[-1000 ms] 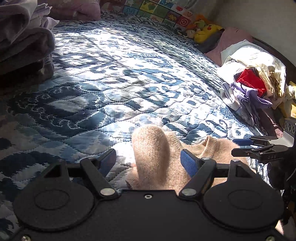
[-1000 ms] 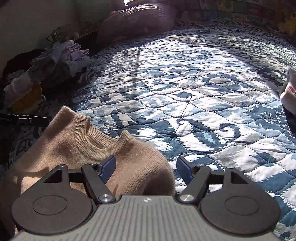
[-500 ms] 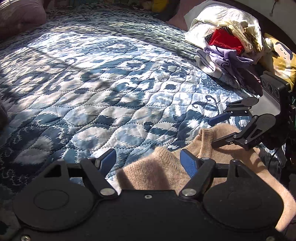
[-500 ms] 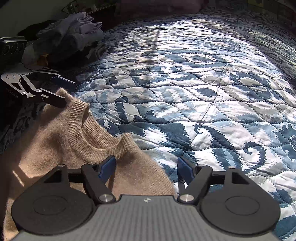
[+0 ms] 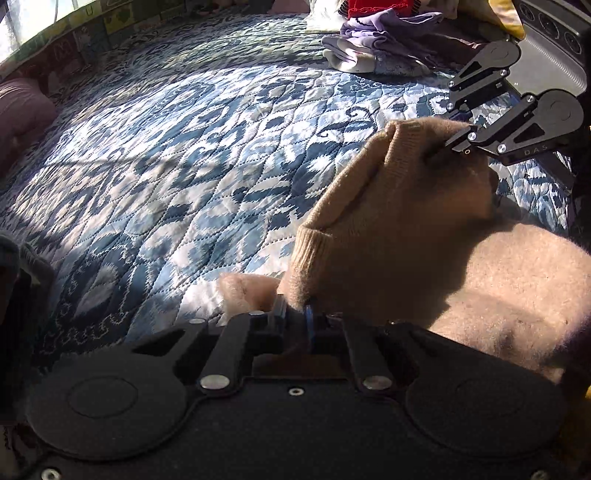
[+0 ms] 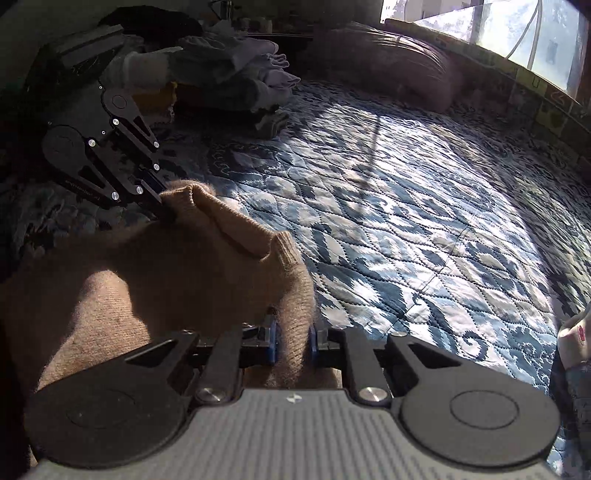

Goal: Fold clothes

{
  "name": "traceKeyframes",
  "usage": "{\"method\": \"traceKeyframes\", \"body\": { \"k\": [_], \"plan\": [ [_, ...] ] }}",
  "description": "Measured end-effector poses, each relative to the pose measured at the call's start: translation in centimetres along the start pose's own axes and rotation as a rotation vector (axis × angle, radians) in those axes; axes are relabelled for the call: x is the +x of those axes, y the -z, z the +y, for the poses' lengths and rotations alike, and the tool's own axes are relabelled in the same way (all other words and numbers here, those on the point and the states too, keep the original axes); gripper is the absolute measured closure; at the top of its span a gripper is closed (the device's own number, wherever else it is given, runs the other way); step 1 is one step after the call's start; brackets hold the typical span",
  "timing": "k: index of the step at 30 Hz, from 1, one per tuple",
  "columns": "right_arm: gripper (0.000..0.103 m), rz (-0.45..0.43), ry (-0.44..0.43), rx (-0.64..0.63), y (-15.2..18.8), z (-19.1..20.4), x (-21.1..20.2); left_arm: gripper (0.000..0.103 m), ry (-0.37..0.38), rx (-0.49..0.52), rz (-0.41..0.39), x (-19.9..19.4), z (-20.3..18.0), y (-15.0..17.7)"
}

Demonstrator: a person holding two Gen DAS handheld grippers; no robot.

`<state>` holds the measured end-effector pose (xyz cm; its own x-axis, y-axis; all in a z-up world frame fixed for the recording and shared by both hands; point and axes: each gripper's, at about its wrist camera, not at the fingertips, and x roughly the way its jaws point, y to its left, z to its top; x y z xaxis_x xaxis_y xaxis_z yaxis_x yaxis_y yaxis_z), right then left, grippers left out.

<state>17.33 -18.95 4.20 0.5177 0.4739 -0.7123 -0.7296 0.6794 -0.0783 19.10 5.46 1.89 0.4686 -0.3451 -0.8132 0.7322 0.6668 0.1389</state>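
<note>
A tan knit sweater (image 5: 388, 221) hangs bunched above the blue patterned quilt (image 5: 184, 166), its ribbed collar stretched between my two grippers. My left gripper (image 5: 295, 321) is shut on the fabric at one side of the collar. In the same view my right gripper (image 5: 455, 143) pinches the other side at the upper right. The right wrist view shows the right gripper (image 6: 293, 341) shut on a fold of the sweater (image 6: 166, 280). There the left gripper (image 6: 162, 207) grips the knit at the upper left. The sweater's lower part is hidden below both tools.
A loose heap of purple and white clothes (image 5: 376, 40) lies at the quilt's far right. A stack of folded clothes (image 6: 240, 74) and a mauve pillow (image 6: 388, 70) sit at the opposite end, under a window (image 6: 498, 26). The sunlit quilt (image 6: 406, 206) spreads ahead.
Both grippers went from open over the flat sweater to shut on it either side of the collar. The sweater top is now raised off the quilt, and both views have swung round.
</note>
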Motion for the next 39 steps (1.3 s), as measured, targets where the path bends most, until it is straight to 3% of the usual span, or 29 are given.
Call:
{"method": "traceKeyframes", "body": {
  "k": [6, 11, 18, 22, 29, 39],
  "plan": [
    [0.087, 0.003, 0.129, -0.166, 0.9, 5.3, -4.3, 0.097, -0.119, 0.046, -0.070, -5.2, -3.3, 0.5],
    [0.087, -0.049, 0.207, -0.228, 0.1, 7.1, -8.6, 0.097, -0.213, 0.108, -0.151, -10.7, -5.4, -0.8],
    [0.087, -0.153, 0.290, -0.295, -3.4, 8.3, -15.7, 0.097, -0.348, 0.198, -0.269, -18.3, -7.9, -2.7],
    [0.088, -0.187, 0.323, -0.360, -5.3, 8.9, -18.9, 0.097, -0.388, 0.245, -0.307, -21.2, -8.3, -3.6],
    [0.088, -0.202, 0.364, -0.390, -9.3, 6.7, -19.1, 0.097, -0.450, 0.262, -0.308, -21.1, -6.0, -6.3],
    [0.088, -0.184, 0.440, -0.366, -15.9, -1.4, -12.8, 0.097, -0.490, 0.179, -0.288, -16.6, 1.7, -12.2]
  ]
}}
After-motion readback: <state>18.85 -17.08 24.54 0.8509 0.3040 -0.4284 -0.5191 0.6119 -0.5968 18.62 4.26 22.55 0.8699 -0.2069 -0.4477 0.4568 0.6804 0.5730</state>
